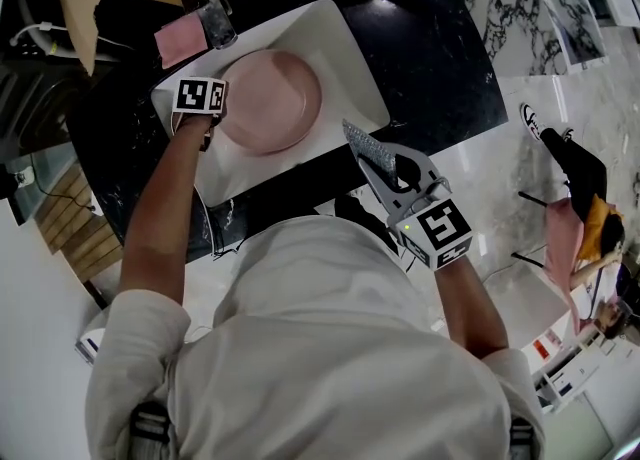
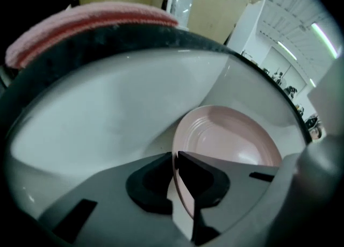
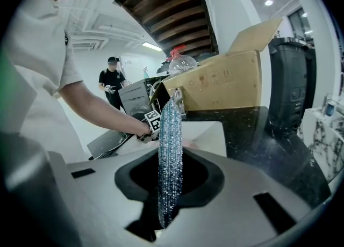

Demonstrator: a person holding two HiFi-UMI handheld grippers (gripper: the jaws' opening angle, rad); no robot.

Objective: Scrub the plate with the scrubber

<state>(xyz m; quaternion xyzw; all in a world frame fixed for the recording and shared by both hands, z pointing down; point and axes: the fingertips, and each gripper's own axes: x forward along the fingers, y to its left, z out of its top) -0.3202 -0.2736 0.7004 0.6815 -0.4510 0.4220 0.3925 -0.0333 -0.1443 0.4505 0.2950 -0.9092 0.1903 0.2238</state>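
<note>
Plate (image 2: 231, 138) edge hidden behind jaws, scrubber (image 3: 171, 149) foot hidden between jaws

A kitchen-style washing station set up inside a large workplace hall, not a home: a white rectangular sink (image 1: 345, 48) holding a pink plate (image 1: 268, 100) is sunk in a black veined stone counter (image 1: 440, 68), yet around it are a polished marble floor (image 1: 590, 118), an open cardboard box (image 3: 226, 82), long ceiling strip lights (image 2: 321, 35), and another person (image 3: 112, 82) standing among grey equipment beneath a slatted stair underside (image 3: 166, 9)
</note>
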